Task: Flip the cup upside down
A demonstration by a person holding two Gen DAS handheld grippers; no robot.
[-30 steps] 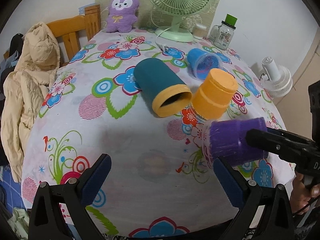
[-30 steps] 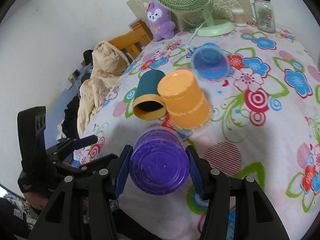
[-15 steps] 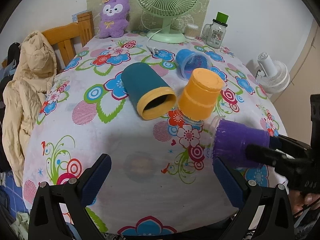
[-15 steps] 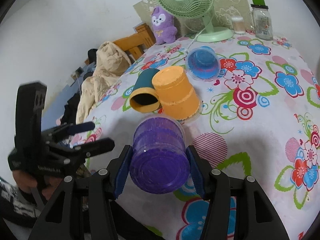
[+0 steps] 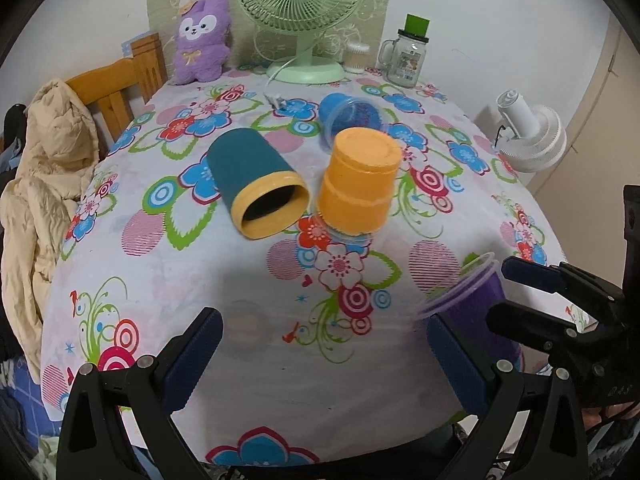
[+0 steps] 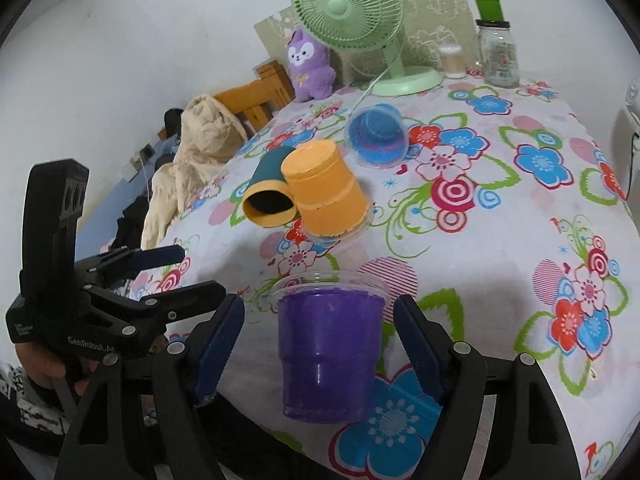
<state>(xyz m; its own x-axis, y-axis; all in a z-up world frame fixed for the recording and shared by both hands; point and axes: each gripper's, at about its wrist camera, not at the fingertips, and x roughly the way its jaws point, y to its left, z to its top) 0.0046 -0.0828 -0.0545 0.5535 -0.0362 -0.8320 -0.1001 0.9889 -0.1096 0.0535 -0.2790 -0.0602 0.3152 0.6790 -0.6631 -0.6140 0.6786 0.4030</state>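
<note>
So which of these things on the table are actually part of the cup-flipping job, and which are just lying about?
Part of the job:
- purple cup, between the open right tool
- orange cup, teal cup and blue cup, likely the same set

Just lying about:
- green fan
- plush toy
- jar
- white fan
- jacket

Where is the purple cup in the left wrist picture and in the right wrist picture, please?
Left wrist view: the purple cup is at the lower right, lying tilted, partly hidden by the right tongs.
Right wrist view: it is at the bottom centre, between the open fingers, clear rim away from the camera.
Shared landmark: the orange cup, standing upside down beside the teal cup.
</note>
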